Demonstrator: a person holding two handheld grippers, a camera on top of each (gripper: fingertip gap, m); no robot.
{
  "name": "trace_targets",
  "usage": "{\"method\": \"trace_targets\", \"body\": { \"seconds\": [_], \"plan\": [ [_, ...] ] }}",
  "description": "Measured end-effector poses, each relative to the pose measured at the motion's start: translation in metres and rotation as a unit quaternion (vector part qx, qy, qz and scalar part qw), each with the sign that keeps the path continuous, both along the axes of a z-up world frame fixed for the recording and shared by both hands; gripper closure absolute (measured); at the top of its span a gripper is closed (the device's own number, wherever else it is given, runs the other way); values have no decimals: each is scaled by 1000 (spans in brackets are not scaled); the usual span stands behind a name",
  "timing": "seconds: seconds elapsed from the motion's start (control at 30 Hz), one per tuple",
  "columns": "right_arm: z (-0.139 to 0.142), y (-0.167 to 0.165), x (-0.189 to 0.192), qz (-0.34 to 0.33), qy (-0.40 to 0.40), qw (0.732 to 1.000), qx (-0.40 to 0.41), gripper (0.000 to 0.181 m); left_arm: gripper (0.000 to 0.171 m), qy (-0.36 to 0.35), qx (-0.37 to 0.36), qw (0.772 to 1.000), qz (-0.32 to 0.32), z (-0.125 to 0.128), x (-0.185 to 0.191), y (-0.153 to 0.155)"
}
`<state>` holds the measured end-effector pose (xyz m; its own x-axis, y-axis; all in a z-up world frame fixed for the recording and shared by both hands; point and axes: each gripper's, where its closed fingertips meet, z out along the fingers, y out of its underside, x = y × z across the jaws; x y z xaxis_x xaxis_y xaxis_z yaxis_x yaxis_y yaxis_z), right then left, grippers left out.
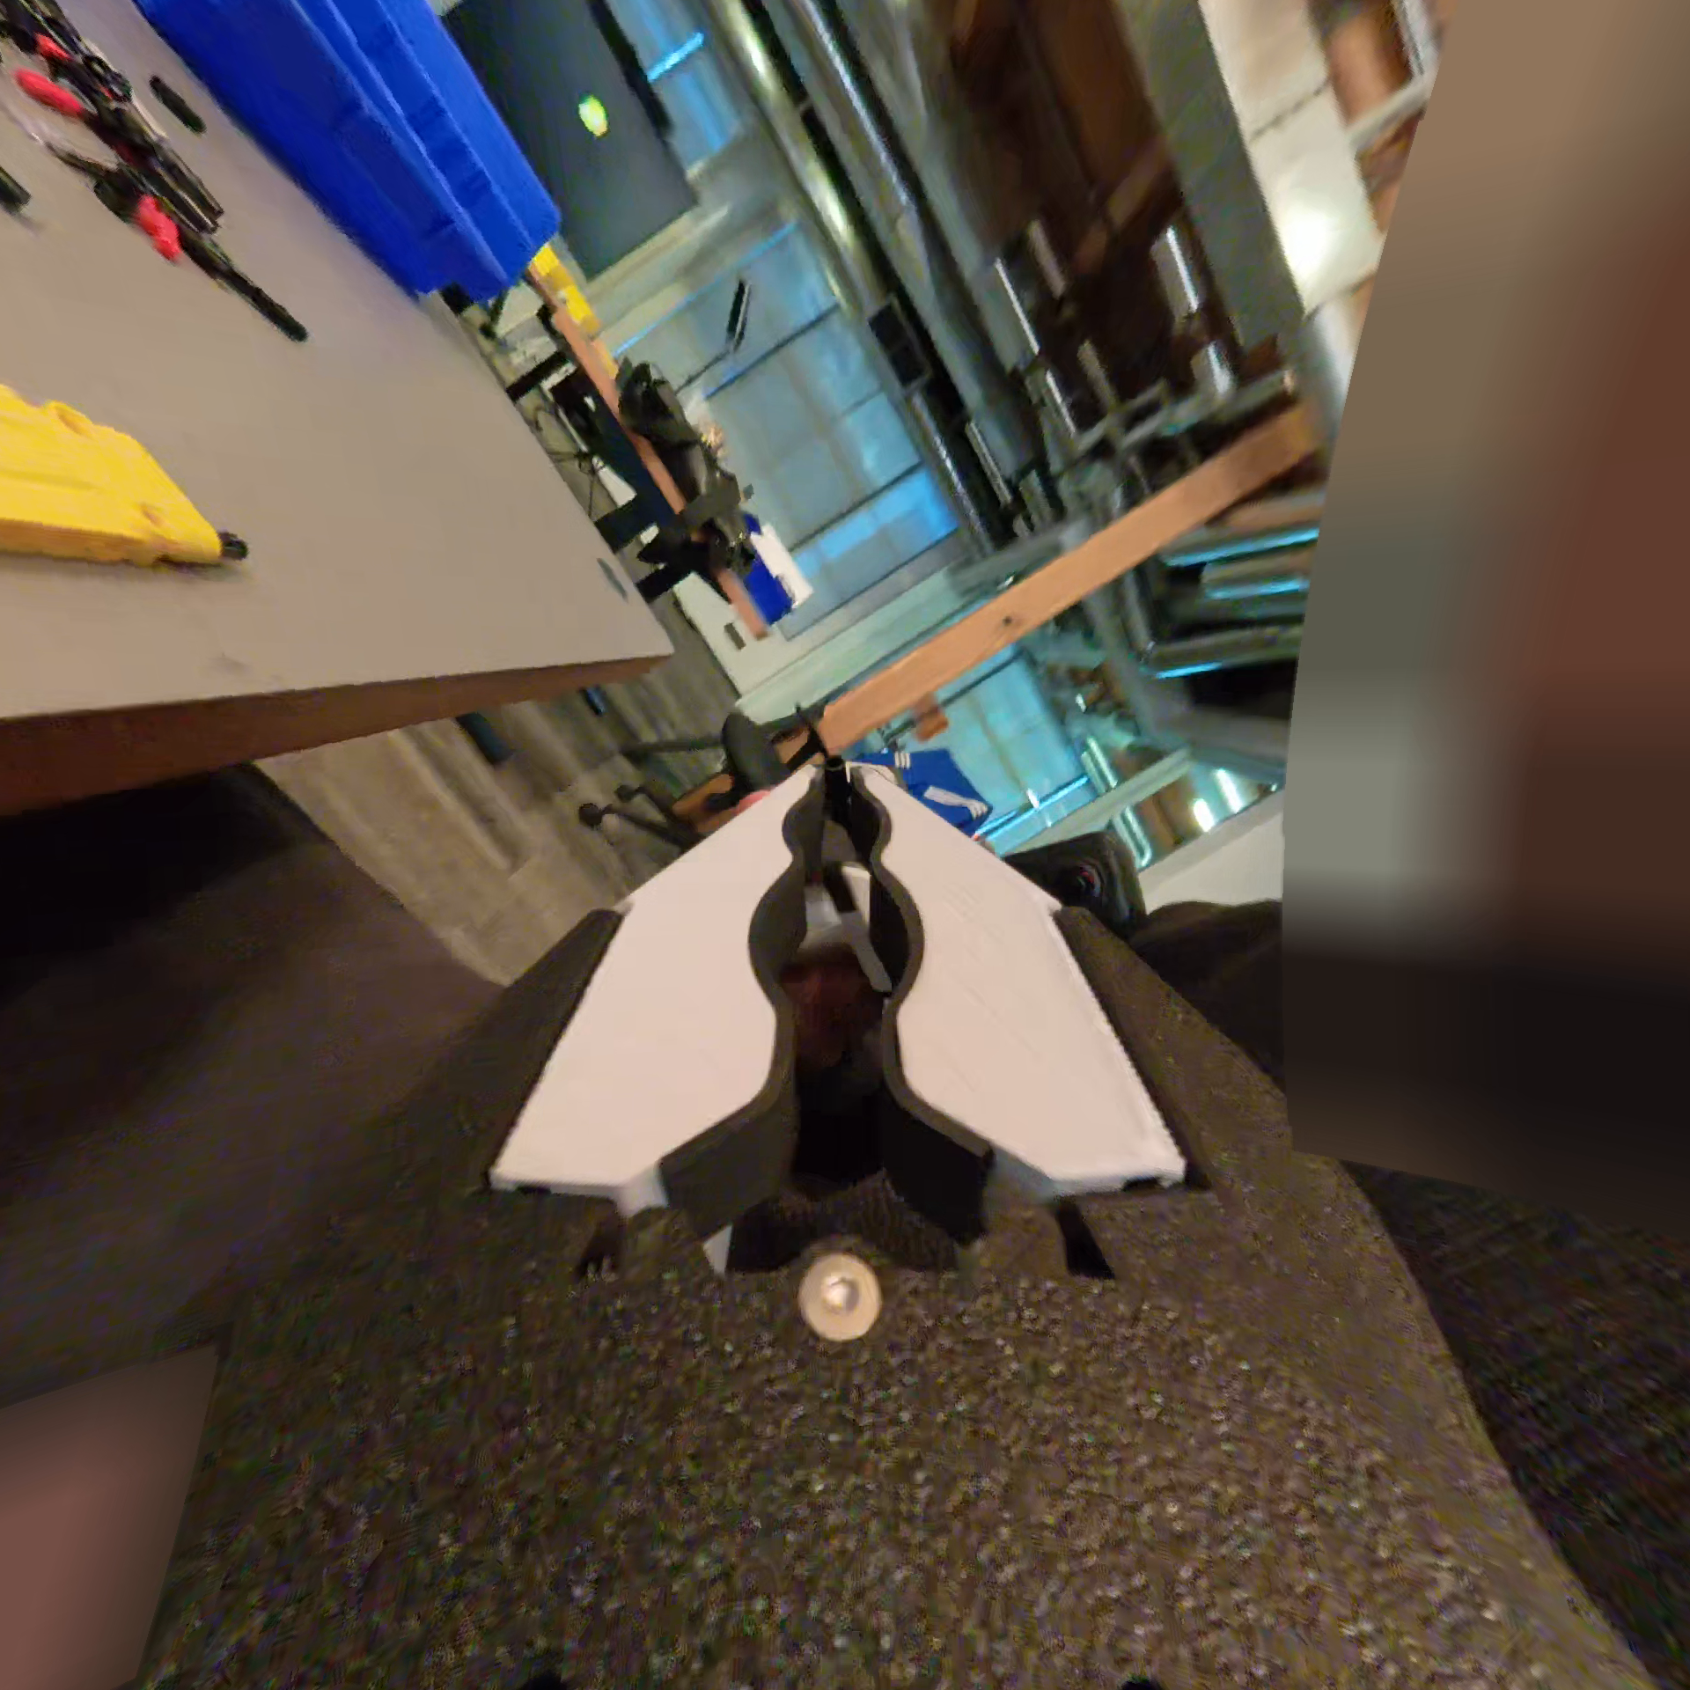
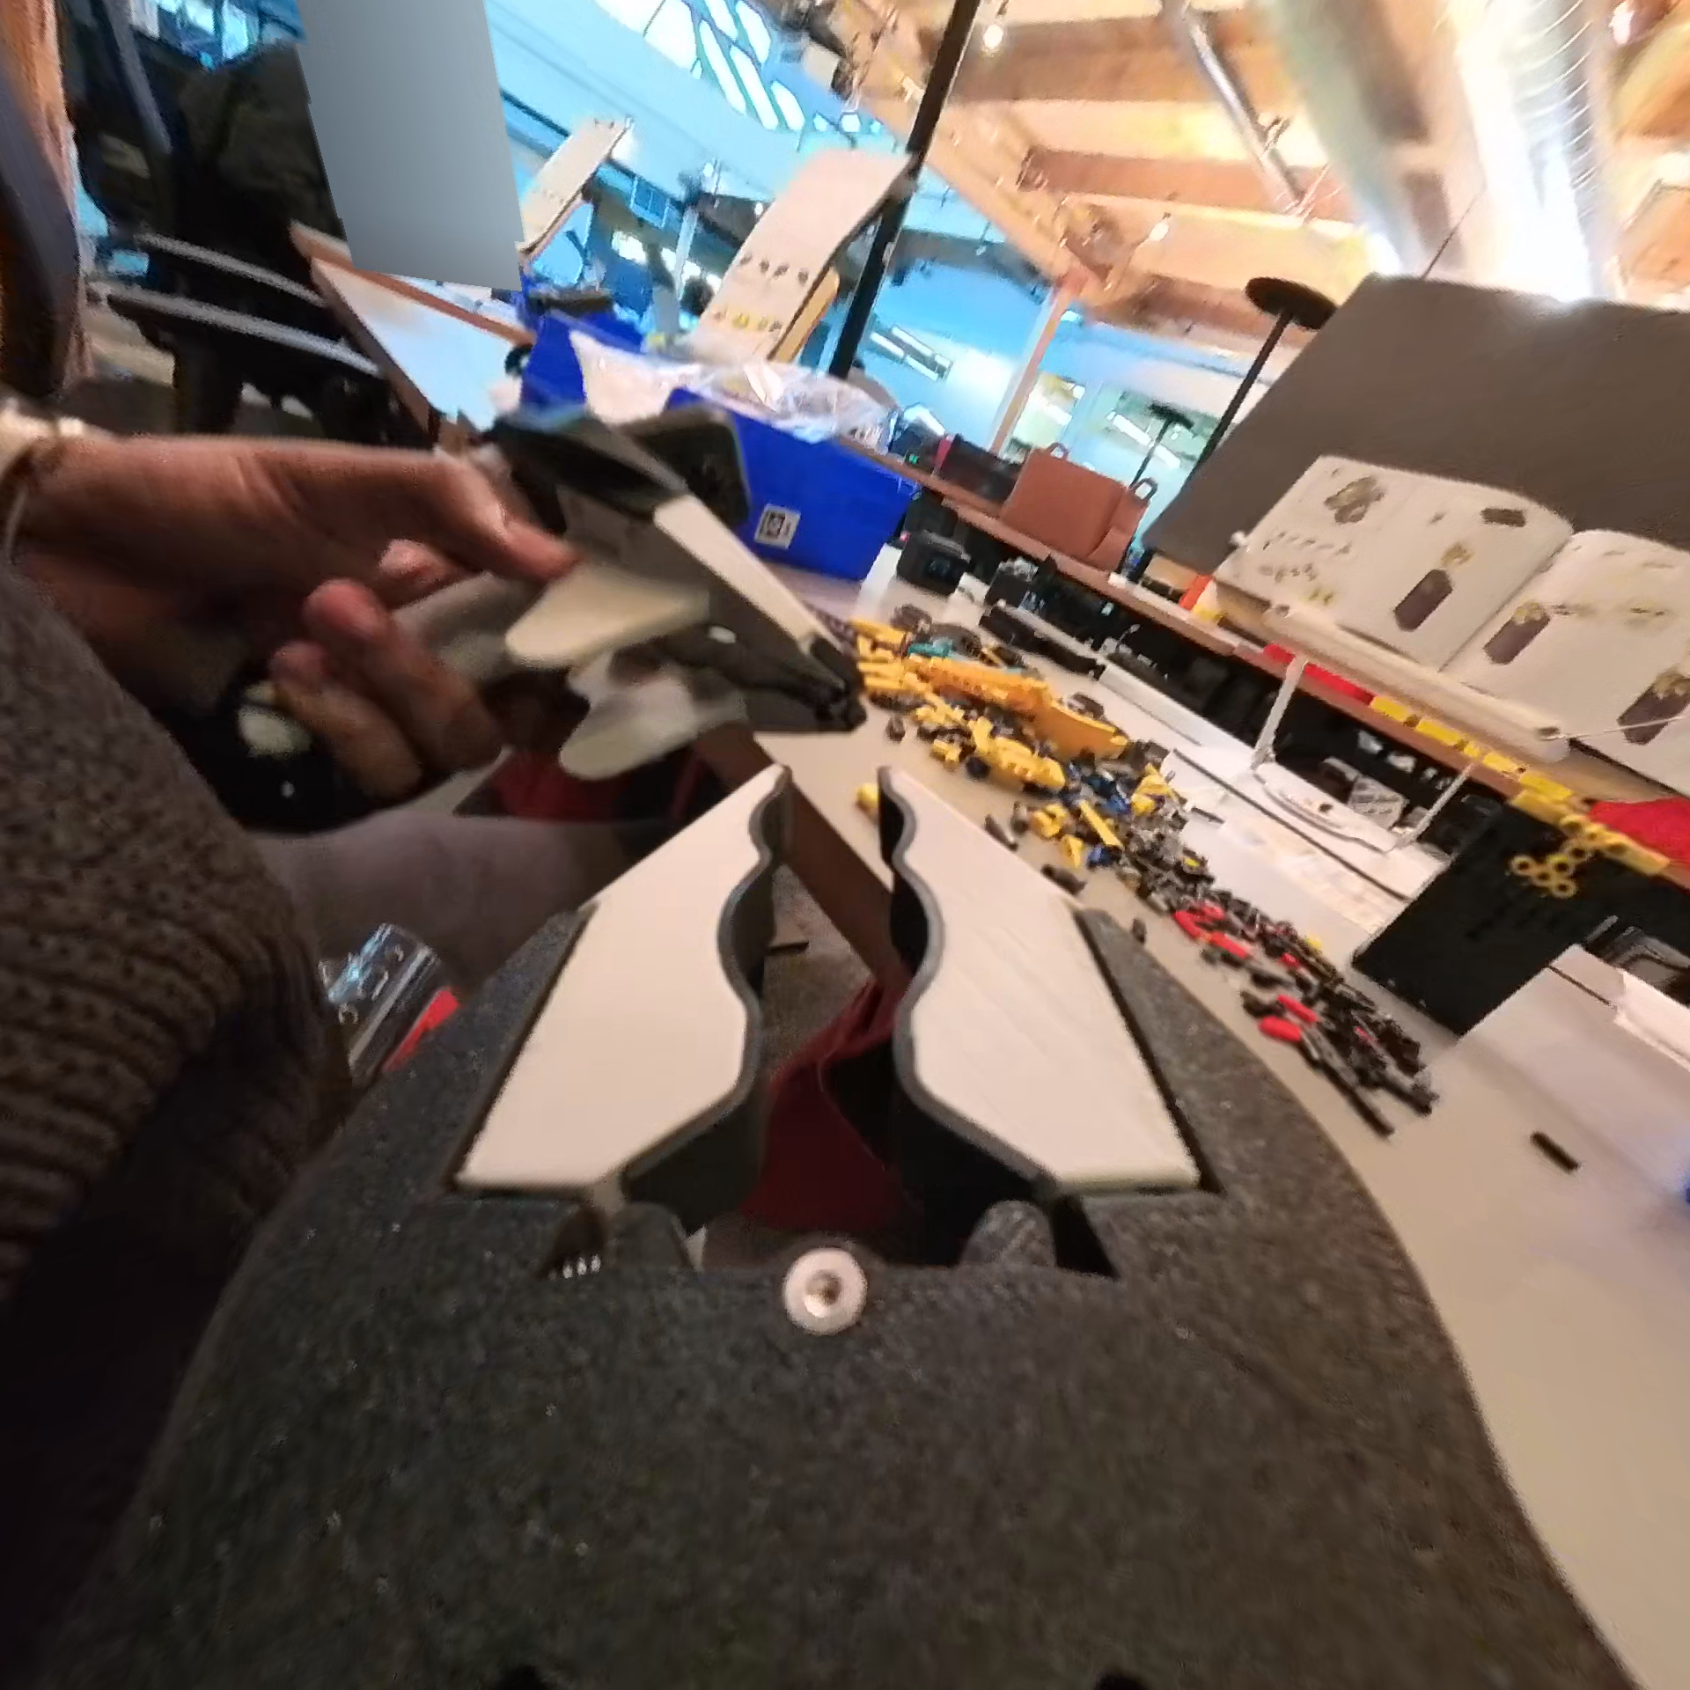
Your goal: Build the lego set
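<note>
My left gripper (image 1: 837,786) is shut on a thin black piece (image 1: 834,809) pinched between its tips. It is held tilted, in the air off the edge of the grey table (image 1: 384,475). It also shows in the right wrist view (image 2: 837,704), held by a person's hand (image 2: 302,567) over the table's near edge. My right gripper (image 2: 832,777) is open and empty, just below the left gripper, its tips at the table's edge. Beyond it lie a pile of yellow building pieces (image 2: 997,713) and a spread of small black and red pins (image 2: 1299,1006).
A blue bin (image 2: 805,485) stands at the far end of the table (image 2: 1509,1280), also seen in the left wrist view (image 1: 366,137). A black block structure (image 2: 1509,914) and an open booklet (image 2: 1463,567) stand at the right. A yellow part (image 1: 91,494) lies near the edge. The grippers are tip to tip, or close to it.
</note>
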<state>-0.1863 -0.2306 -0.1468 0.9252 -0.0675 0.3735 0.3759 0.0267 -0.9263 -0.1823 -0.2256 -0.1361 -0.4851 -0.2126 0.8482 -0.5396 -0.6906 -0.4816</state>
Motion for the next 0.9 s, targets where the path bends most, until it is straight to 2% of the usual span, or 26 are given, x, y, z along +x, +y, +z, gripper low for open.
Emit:
{"method": "trace_targets", "body": {
  "seconds": [0.13,0.27,0.33,0.5,0.9],
  "plan": [
    [13,3,-3,2,19,1000,18,160,167,0,-26,1000,15,1,2,-4],
    [11,2,0,-7,15,1000,13,161,167,7,-44,999,8,0,0,-10],
    [10,0,-2,7,19,1000,9,170,167,11,-50,999,7,-1,0,-13],
    [6,-2,-1,10,13,1000,-4,176,167,18,-57,998,9,-4,0,-14],
    [-1,-1,2,14,19,1000,-20,175,167,22,-60,998,2,-8,2,-15]
  ]
}}
